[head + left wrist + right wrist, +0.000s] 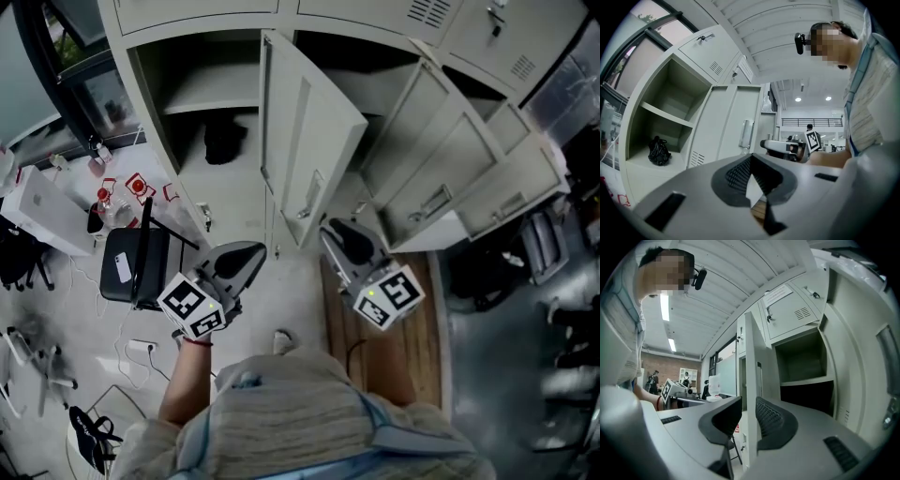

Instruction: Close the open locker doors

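A bank of pale grey metal lockers stands at the far side. The tall grey locker door in the middle hangs open, swung out toward the person. To its right, two more grey doors and also stand wide open. A crumpled black bag lies on the floor of the open left compartment, under its shelf.

The left gripper hovers near the bottom of the tall door, apart from it. Its ribbed dark jaws meet at the tips with nothing between them. The right gripper hovers just right of that door's lower edge, with its jaws released and parted by a narrow, empty gap. In the right gripper view the door's edge stands beyond that gap.
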{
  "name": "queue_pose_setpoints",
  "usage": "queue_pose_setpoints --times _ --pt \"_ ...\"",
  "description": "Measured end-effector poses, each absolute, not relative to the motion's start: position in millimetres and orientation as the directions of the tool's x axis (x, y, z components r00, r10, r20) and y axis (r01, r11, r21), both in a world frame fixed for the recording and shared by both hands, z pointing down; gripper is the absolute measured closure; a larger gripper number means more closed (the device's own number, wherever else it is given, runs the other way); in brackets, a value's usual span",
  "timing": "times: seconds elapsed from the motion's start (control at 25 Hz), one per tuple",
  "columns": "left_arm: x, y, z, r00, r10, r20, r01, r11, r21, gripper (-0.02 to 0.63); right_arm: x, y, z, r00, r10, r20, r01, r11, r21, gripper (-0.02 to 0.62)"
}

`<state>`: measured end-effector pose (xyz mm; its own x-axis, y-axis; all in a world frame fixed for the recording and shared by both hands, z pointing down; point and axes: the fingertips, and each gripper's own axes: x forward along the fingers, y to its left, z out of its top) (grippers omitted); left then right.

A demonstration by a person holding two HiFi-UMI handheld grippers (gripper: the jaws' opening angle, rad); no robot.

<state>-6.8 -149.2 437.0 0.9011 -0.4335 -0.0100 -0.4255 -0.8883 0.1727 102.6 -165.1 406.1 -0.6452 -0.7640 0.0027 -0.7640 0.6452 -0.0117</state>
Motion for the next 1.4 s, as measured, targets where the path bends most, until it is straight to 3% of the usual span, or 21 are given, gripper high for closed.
queue_pose_setpoints --times 0.36,0.88,1.4 --pt "-5 -164 434 0.879 -0.477 -0.013 -0.469 -0.869 0.159 0.603 100 -188 410 -0.717 -0.697 0.032 -0.697 0.717 0.011 0.531" --pt "-23 -184 433 0.898 -0.44 0.005 -0.437 -0.889 0.135 0.603 85 -186 409 -0.728 -0.683 0.061 -0.683 0.73 0.027 0.531" --pt "-74 -190 439 0.885 -0.465 0.017 -0.462 -0.874 0.154 0.603 23 -178 405 -0.777 -0.625 0.077 -0.627 0.779 -0.002 0.532"
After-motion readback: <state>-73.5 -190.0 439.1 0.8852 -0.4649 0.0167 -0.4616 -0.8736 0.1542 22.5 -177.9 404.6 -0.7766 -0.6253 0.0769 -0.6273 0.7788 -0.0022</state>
